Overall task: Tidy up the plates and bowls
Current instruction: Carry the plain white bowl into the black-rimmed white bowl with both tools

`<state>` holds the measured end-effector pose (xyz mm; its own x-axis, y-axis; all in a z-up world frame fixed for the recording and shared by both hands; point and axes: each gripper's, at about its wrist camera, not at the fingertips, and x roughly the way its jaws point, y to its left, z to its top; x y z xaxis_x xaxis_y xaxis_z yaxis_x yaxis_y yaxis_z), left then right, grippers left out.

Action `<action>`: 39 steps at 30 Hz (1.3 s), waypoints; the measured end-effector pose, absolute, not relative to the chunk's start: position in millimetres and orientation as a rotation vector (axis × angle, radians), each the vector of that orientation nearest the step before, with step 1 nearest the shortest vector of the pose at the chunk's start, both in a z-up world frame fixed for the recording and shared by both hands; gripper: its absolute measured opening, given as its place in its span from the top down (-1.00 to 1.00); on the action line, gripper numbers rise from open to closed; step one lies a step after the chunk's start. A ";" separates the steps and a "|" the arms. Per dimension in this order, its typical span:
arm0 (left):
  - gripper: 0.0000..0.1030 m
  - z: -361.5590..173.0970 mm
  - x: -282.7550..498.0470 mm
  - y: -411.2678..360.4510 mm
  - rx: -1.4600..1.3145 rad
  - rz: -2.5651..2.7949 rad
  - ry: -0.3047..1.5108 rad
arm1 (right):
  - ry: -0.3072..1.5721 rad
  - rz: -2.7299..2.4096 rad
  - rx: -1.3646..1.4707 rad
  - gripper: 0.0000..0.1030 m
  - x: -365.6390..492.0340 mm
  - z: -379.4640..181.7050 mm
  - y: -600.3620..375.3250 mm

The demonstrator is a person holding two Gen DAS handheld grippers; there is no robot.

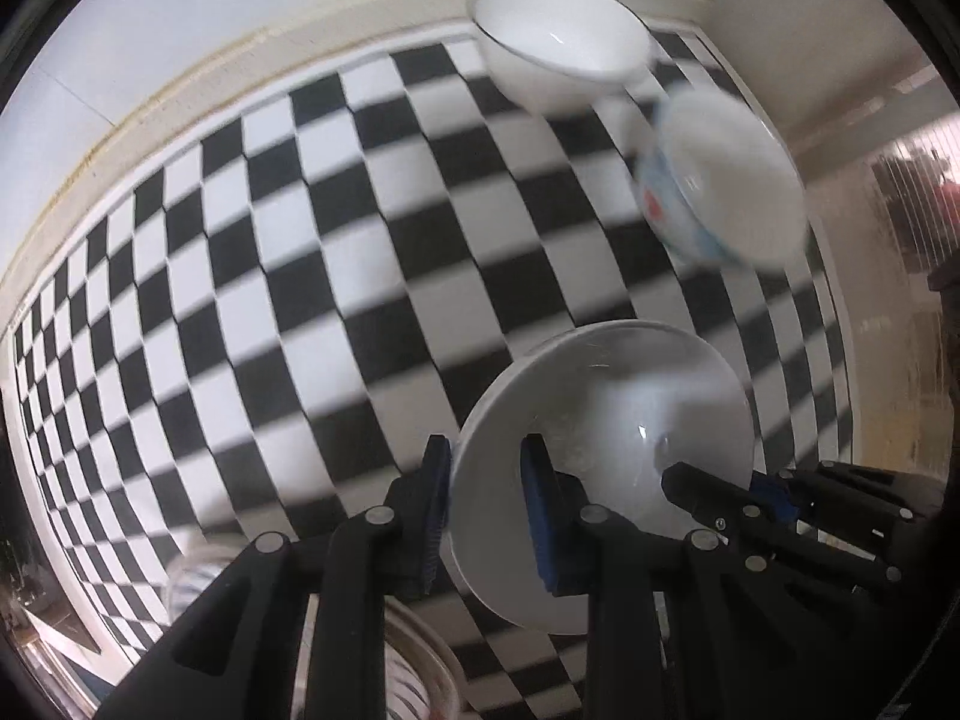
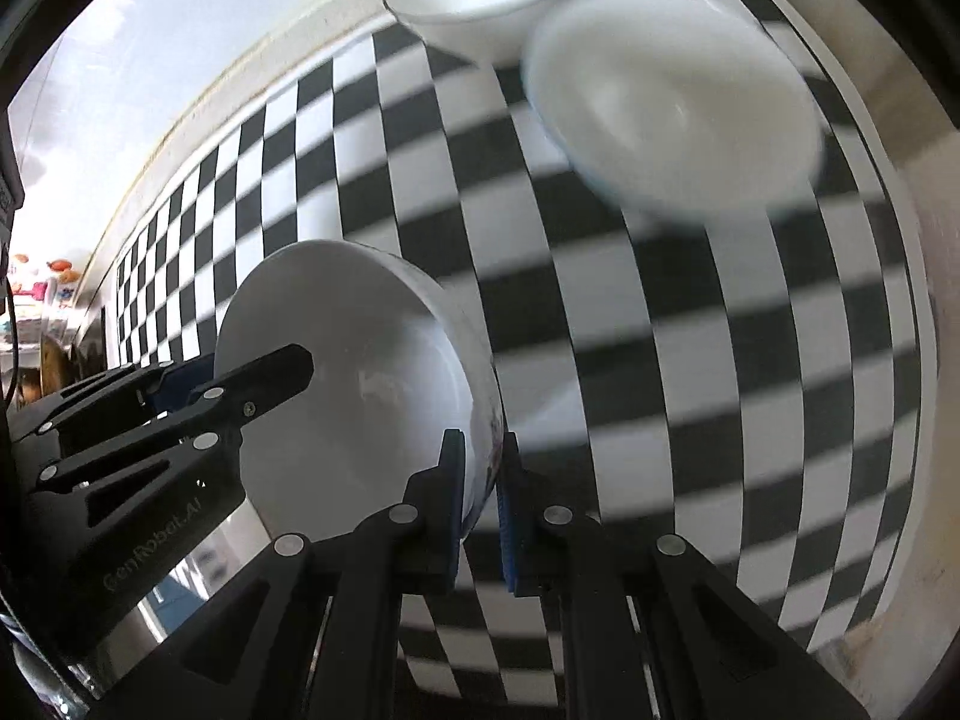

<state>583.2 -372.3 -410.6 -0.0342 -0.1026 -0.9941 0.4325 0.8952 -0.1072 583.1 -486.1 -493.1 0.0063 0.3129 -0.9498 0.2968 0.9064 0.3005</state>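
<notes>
Now I'm mid-carry: my left gripper (image 1: 486,510) pinches one side of the bowl's (image 1: 606,420) rim, one pad outside, one inside, and my right gripper (image 2: 480,504) pinches the opposite rim, so the bowl hangs tilted between both, off the checkered cloth (image 1: 300,276). Further out a patterned bowl (image 1: 720,180) sits on the cloth, blurred; beyond it a plain white bowl (image 1: 558,42) by the wall, the two near each other, can't tell if touching. Step looks like bringing this bowl over to stack. Next: level it, line it up over a far bowl, lower, then let go with both sides together.
</notes>
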 end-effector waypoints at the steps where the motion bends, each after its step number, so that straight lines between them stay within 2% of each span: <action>1: 0.58 -413.5 580.9 -372.3 0.271 -0.441 1.557 | 1.593 0.014 0.492 0.78 575.1 -496.2 -485.3; 15: 0.58 -450.3 492.1 -373.4 0.315 -0.431 1.664 | 1.690 0.040 0.492 0.78 505.5 -542.3 -454.0; 23: 0.58 -458.8 500.1 -387.6 0.318 -0.419 1.666 | 1.709 0.073 0.468 0.77 511.6 -546.5 -450.1; 29: 0.56 -443.0 507.3 -368.3 0.306 -0.369 1.650 | 1.685 0.102 0.466 0.66 519.0 -525.2 -487.0; 34: 0.54 -398.2 515.0 -361.3 0.287 -0.369 1.569 | 1.593 0.090 0.474 0.64 536.7 -489.0 -509.0; 37: 0.54 -371.6 532.2 -363.3 0.244 -0.393 1.526 | 1.519 0.090 0.518 0.40 563.7 -463.4 -530.0; 39: 0.52 -359.9 553.3 -368.4 0.209 -0.406 1.494 | 1.456 0.089 0.544 -0.07 583.6 -448.4 -543.5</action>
<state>553.3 -368.4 -359.9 0.0258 -0.1331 -0.9908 0.3864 0.9154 -0.1129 583.6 -543.5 -448.4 0.1347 0.3795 -0.9153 0.2645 0.8765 0.4023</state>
